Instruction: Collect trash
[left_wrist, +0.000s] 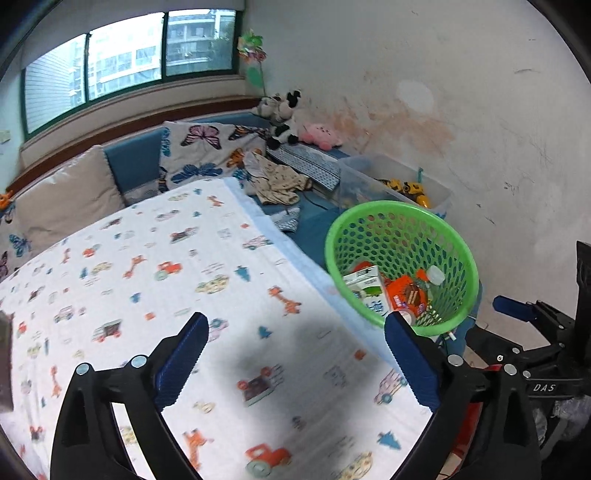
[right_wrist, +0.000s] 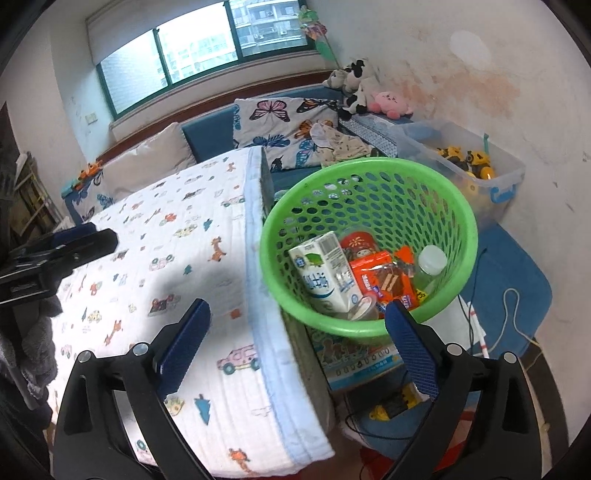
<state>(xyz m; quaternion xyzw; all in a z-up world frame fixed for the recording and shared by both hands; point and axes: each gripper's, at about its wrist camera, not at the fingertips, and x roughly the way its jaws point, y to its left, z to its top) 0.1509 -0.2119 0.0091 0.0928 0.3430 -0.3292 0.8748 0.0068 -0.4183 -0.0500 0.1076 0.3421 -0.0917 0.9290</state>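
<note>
A white muslin cover (right_wrist: 177, 258) printed with small cars, giraffes and trucks is lying over the raised surface, its pale blue border (right_wrist: 258, 280) running along the edge nearest the basket. Behind it a blue sofa (right_wrist: 207, 136) is sitting under a green-framed window (right_wrist: 199, 48), carrying a beige cushion (right_wrist: 151, 162) and a butterfly-print pillow (right_wrist: 280, 125). Plush toys, a black-and-white cow (right_wrist: 354, 88) and a pink one (right_wrist: 393, 103), are resting in the corner against a stained white wall (right_wrist: 517, 92). A clear plastic bin (right_wrist: 509, 177) holding yellow toy vehicles is standing beside the wall, and a blue mat (right_wrist: 517, 280) with loose cords is lying on the floor.

The green perforated basket (right_wrist: 369, 173) is sitting just beside the covered surface, on top of a printed box (right_wrist: 354, 362). Inside it a white milk carton (right_wrist: 325, 273) is leaning against the near wall, an orange snack wrapper (right_wrist: 384, 280) is lying next to it, a red packet (right_wrist: 358, 240) is showing behind, and a clear bottle with a white cap (right_wrist: 432, 260) is resting on the far side.

The left gripper (left_wrist: 295, 354) is hovering over the cover with its blue-padded fingers spread wide and holding nothing. The right gripper (right_wrist: 295, 347) is hanging over the surface's edge and the basket's near rim, jaws likewise apart and empty
</note>
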